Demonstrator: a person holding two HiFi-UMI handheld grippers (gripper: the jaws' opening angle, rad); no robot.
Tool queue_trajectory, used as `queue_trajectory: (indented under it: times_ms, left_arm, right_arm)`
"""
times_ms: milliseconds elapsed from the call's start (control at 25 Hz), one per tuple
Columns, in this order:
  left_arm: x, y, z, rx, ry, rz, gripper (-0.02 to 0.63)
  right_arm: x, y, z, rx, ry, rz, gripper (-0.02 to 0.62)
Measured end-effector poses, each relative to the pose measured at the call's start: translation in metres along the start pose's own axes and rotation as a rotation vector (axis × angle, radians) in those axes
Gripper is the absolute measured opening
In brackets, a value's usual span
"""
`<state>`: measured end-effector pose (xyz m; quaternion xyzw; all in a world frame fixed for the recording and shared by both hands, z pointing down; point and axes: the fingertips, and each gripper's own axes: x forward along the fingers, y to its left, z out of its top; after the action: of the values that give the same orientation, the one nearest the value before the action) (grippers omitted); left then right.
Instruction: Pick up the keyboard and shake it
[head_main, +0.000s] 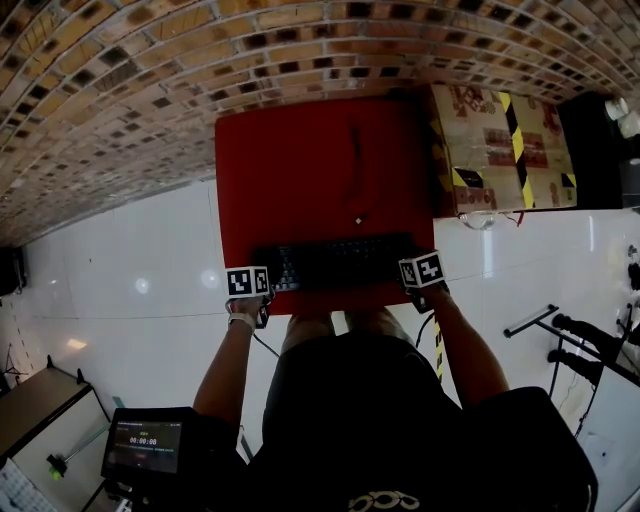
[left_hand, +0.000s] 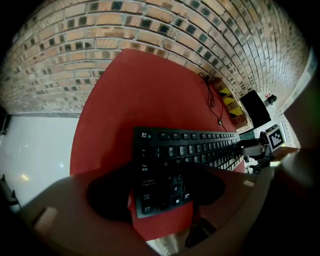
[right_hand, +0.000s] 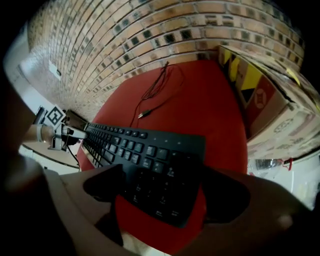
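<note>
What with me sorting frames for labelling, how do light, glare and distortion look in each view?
Head view: the brick wall bows from the wide lens, glare spots dot the white floor, the person is near black. Left gripper view: black corners, keyboard keys sharp, its near end shadowed. Right gripper view: same bowing, keyboard's near end dark, legends unreadable.

The head view looks steeply down on the desk (head_main: 300, 170). Each gripper view sits close over one keyboard (head_main: 335, 262) end, facing the wall (head_main: 150, 80); all three share the keyboard.
</note>
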<state>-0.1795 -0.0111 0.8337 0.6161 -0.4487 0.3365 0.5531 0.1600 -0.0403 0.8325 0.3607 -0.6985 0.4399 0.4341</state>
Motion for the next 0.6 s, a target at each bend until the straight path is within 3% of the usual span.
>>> queue_trajectory:
  times_ms: [40,80,160,280,440,600]
  left_arm:
    - [0.0,0.0,0.0,0.0,-0.001,0.0,0.323]
    - [0.0,0.0,0.001,0.001,-0.002,-0.001,0.322]
    - [0.0,0.0,0.0,0.003,-0.002,-0.005,0.322]
    - [0.001,0.0,0.0,0.005,-0.004,-0.009,0.322]
    - [-0.004,-0.001,-0.002,0.012,-0.019,-0.001,0.319]
    - [-0.019,-0.007,0.007,0.065,-0.089,0.011,0.324]
  right_arm:
    - [0.002,0.003,-0.001,-0.027,0.01,-0.019,0.512]
    - [0.003,0.003,-0.002,-0.047,0.014,-0.049,0.521]
    - [0.002,-0.002,-0.001,-0.035,-0.009,-0.087,0.488]
    - [-0.002,-0.01,0.002,0.008,-0.041,-0.072,0.394]
    - [-0.007,-0.009,0.002,-0.01,-0.039,-0.099,0.39]
    - [-0.023,-0.007,0.006,-0.036,-0.105,-0.155,0.361]
